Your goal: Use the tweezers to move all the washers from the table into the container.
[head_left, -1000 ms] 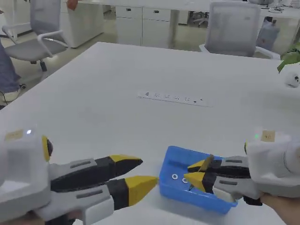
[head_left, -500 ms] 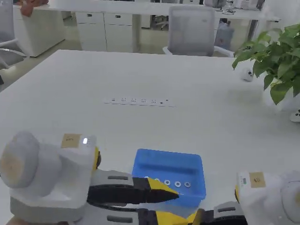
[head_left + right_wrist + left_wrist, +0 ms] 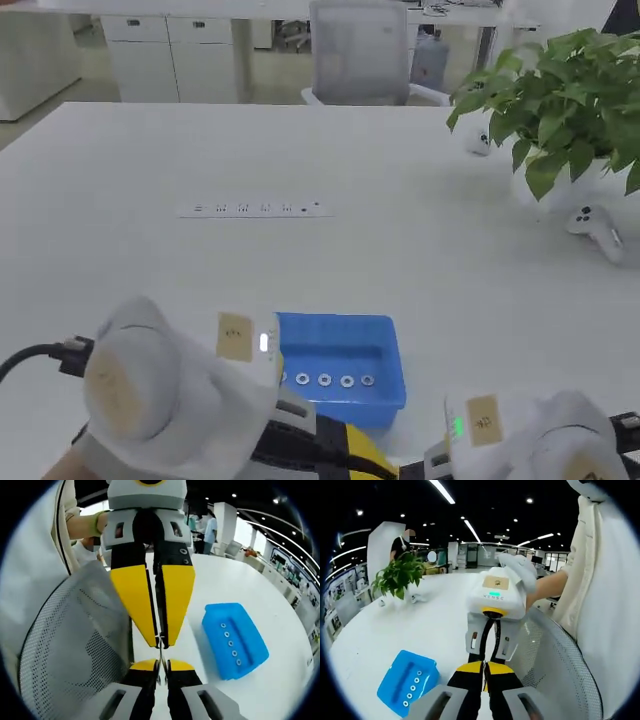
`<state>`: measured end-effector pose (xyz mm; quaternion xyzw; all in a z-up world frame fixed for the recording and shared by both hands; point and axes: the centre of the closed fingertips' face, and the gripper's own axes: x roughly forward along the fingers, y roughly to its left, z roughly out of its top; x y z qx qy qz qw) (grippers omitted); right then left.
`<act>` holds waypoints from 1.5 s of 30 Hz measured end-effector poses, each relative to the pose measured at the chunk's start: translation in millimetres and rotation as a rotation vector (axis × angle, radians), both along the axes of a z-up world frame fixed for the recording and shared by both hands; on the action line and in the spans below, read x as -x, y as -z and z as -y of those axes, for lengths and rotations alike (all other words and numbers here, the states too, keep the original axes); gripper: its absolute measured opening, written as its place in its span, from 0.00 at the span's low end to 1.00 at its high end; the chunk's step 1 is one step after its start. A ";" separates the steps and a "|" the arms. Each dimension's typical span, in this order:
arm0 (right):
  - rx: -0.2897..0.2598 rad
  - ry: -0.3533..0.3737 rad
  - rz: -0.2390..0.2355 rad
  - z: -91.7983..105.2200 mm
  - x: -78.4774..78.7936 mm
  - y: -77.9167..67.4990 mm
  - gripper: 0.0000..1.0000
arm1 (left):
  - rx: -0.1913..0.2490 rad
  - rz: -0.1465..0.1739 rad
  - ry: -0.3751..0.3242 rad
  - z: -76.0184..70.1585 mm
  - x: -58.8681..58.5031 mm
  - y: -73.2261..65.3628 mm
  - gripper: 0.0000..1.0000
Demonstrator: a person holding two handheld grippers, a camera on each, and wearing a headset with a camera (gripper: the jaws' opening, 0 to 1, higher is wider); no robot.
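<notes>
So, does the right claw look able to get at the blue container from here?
Probably yes. The blue container lies open beside the right claw, nothing covering it. But that claw is tip to tip with the left claw, both apparently shut on the tweezers, so it must swing aside.
</notes>
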<state>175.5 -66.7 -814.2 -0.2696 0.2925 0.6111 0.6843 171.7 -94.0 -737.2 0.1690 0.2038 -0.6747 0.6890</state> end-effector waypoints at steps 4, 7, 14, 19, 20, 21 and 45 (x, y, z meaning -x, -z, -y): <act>-0.006 0.007 -0.006 -2.2 -6.2 5.8 0.05 | -0.074 0.047 -0.018 -14.9 -7.1 10.9 0.00; -0.003 0.024 -0.001 -4.8 -13.1 12.9 0.06 | -0.113 0.038 -0.044 -24.6 -12.0 22.0 0.00; 0.030 -0.007 0.006 -15.7 -17.5 39.6 0.06 | -0.200 0.029 -0.082 -38.6 -16.5 49.9 0.00; -0.017 0.024 0.017 -18.1 -21.4 37.9 0.16 | -0.229 0.004 -0.105 -50.9 -18.0 60.7 0.00; -0.048 0.046 0.032 -19.4 -24.5 34.2 0.25 | -0.238 0.001 -0.105 -53.8 -18.7 64.1 0.00; -0.075 0.063 0.047 -18.9 -26.7 29.9 0.33 | -0.259 -0.004 -0.104 -57.7 -19.3 69.1 0.00; -0.514 0.555 0.145 100.5 -54.3 -72.0 0.70 | -0.520 -0.031 -0.081 -77.5 -27.1 133.7 0.00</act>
